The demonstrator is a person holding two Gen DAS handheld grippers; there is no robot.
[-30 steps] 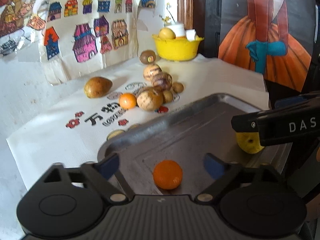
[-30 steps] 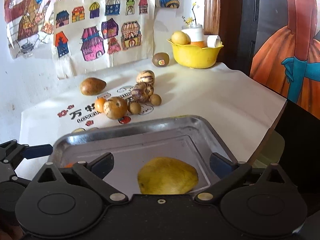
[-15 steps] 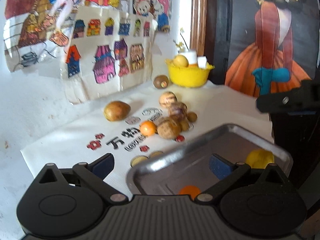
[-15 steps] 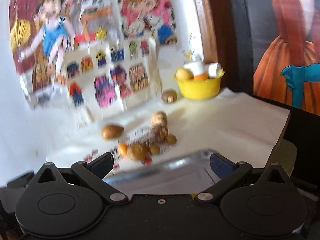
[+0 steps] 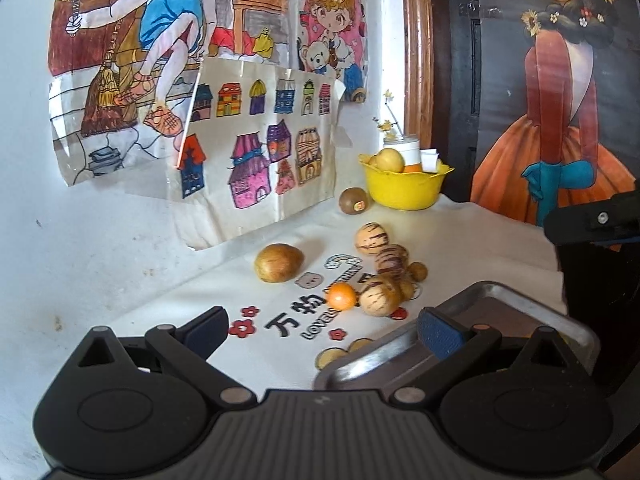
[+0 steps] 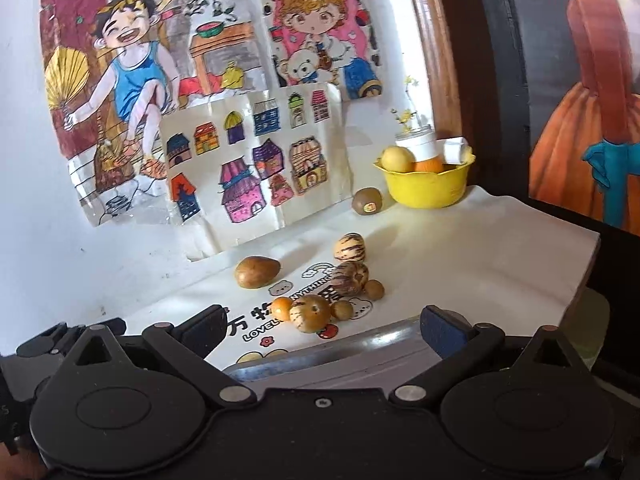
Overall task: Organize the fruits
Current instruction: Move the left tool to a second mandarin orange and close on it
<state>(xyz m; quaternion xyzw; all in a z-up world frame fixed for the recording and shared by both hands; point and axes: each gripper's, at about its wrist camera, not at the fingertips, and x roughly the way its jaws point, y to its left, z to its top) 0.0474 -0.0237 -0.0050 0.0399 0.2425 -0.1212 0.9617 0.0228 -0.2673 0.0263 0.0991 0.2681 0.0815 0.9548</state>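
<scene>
Hovering wide and empty, the left claw (image 5: 322,330) and right claw (image 6: 324,326) faced the fruit pile (image 6: 320,292) lying just ahead on the cloth (image 6: 460,256), past the tray (image 5: 520,300) rim. Three striped fruits, one orange (image 5: 341,296) and one kiwi (image 6: 367,200) showed.

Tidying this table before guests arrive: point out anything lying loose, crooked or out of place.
Fruit lies scattered on the printed cloth: three striped melons, a small orange, a brown pear-like fruit and a kiwi beside the yellow bowl. The houses drawing curls off the wall.
</scene>
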